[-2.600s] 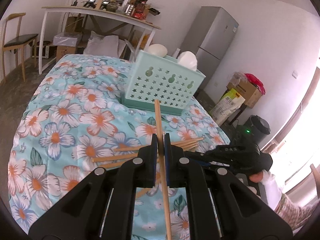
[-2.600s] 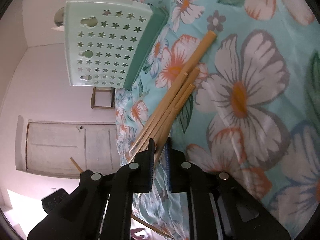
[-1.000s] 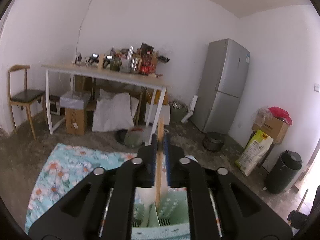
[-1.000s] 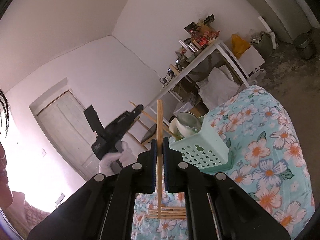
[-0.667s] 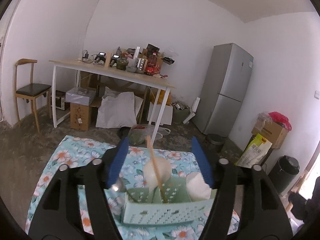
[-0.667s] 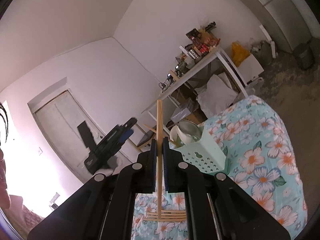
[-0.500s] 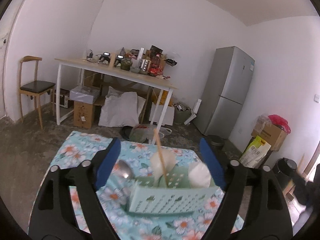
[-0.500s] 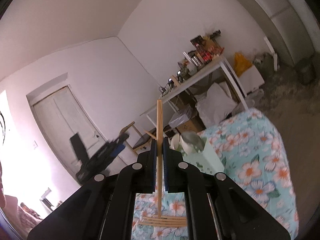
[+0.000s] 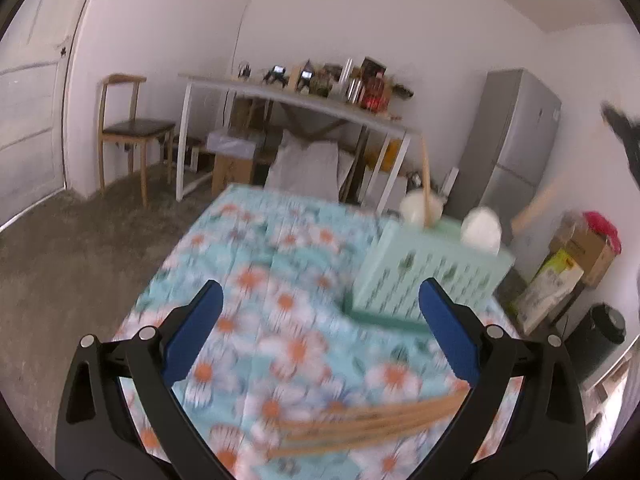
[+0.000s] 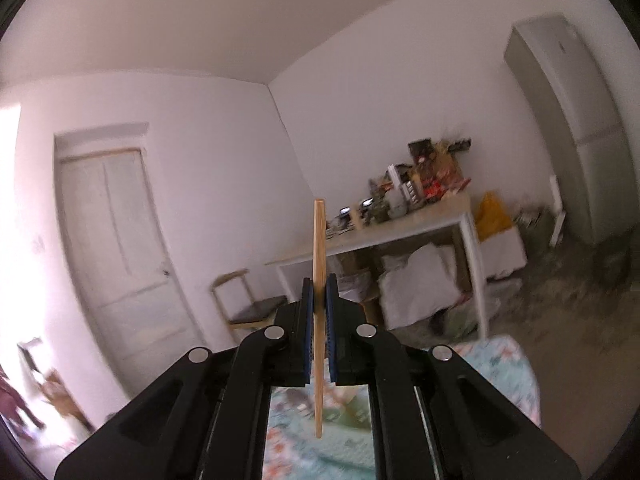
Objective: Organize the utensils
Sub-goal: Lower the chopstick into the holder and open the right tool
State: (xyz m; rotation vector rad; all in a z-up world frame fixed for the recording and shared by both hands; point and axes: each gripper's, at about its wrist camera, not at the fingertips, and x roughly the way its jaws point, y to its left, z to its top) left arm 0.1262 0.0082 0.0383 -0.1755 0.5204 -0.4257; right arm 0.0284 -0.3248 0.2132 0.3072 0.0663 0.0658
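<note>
Frankly, blur leaves no writing readable on the basket (image 9: 428, 276).

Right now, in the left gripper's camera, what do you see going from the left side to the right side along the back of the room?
Door → chair → white table → fridge → boxes → black bin.

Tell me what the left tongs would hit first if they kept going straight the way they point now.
Probably the flowered tablecloth: the open left tongs slant down at bare cloth, with the green basket off to the right and the chopsticks nearer, below. Blur makes depth uncertain.
</note>
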